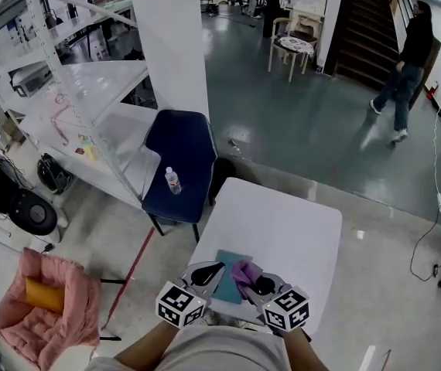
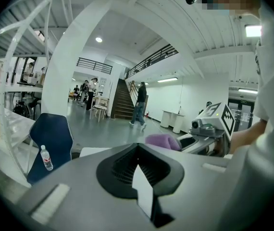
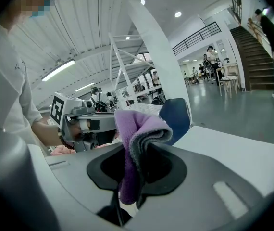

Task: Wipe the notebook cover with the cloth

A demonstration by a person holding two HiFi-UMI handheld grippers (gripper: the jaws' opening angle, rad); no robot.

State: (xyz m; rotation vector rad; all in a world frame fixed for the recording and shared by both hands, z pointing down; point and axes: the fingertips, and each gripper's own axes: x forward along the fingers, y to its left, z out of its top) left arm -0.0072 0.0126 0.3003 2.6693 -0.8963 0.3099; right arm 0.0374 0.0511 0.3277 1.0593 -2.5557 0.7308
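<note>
The white table (image 1: pixel 282 230) is viewed steeply from overhead by the head view, with the left gripper (image 1: pixel 209 270) and right gripper (image 1: pixel 253 283) at its lower edge. Each gripper view is set close behind its jaws and faced level. The blue chair (image 1: pixel 178 161) and staircase (image 1: pixel 367 22) are shared by all three.

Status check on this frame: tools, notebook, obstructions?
Left tool empty, jaws slightly apart. Right tool shut on purple cloth. Teal notebook flat on table beneath tools. Nothing blocking.
</note>
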